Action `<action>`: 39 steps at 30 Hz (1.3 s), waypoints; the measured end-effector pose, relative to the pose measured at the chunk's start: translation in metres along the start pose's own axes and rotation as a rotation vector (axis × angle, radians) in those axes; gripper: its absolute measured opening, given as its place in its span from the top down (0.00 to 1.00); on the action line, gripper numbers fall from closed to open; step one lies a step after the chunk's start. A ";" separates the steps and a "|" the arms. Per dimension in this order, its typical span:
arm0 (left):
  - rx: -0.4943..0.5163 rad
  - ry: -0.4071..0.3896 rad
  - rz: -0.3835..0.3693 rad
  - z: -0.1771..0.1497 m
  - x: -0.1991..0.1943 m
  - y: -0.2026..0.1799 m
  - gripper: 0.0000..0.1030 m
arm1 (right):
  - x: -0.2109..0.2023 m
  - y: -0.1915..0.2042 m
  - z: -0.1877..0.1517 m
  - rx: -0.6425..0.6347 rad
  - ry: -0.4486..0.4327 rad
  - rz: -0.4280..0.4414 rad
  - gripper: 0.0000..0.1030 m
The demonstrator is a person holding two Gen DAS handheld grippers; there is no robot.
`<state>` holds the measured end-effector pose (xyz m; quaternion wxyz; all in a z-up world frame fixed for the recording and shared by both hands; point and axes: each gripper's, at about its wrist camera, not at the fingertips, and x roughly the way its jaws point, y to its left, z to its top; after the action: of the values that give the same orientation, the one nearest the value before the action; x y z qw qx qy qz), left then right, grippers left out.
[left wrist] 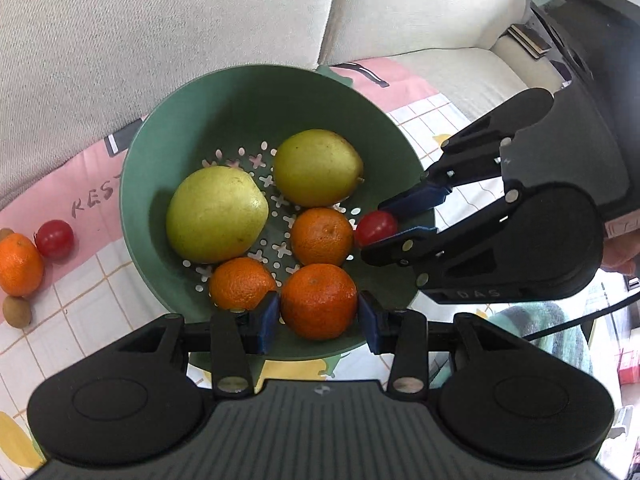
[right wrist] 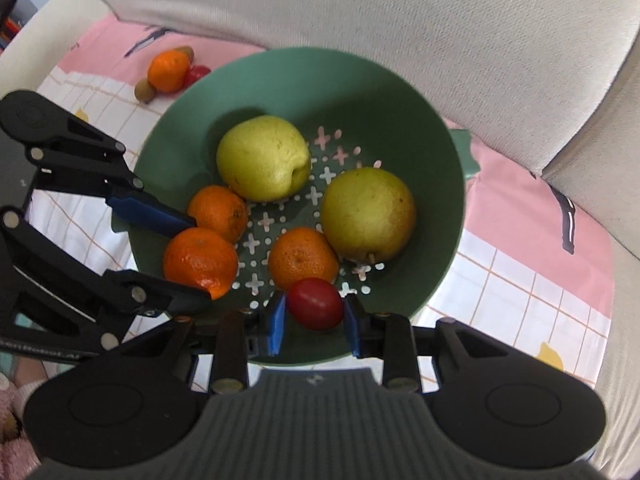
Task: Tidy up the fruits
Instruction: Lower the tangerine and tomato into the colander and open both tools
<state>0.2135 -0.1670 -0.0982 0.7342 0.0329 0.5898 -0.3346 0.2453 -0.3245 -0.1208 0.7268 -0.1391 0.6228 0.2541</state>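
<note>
A: What lies at the far left, going by the left wrist view?
B: Loose fruit on the patterned cloth (left wrist: 100,280) that covers the sofa seat (left wrist: 460,68): a mandarin (left wrist: 18,265) near the cloth's left edge, a cherry tomato (left wrist: 54,239) touching its right side, and a small brown fruit (left wrist: 17,311) just below, perhaps a kiwi; I cannot tell for sure.

A: And next to the right?
B: The green colander (left wrist: 168,128), resting on the cloth near the sofa's back cushion (left wrist: 160,20). Inside are two yellow-green pears, the left pear (left wrist: 216,214) and the right pear (left wrist: 318,167), side by side. In front of them lie two mandarins: the front-left mandarin (left wrist: 242,283) and the middle mandarin (left wrist: 322,236).

A: What are the left tongs (left wrist: 318,318) doing?
B: They pinch the held mandarin (left wrist: 319,301) between their blue pads, over the colander's near rim. Whether it touches the colander floor I cannot tell.

A: And the right tongs (right wrist: 314,320)?
B: They reach in from the colander's right rim and are closed on a red cherry tomato (right wrist: 315,303), one blue pad on each side. It hangs inside the colander, just beside the middle mandarin.
</note>
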 end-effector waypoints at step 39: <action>-0.085 -0.308 0.251 -0.057 -0.098 -0.003 0.46 | -0.051 0.052 -0.038 0.131 -0.302 -0.111 0.58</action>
<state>0.1557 -0.1000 -0.0273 0.8524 0.0235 0.4755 -0.2161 0.1804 -0.3108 -0.0726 0.8325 -0.0859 0.5131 0.1906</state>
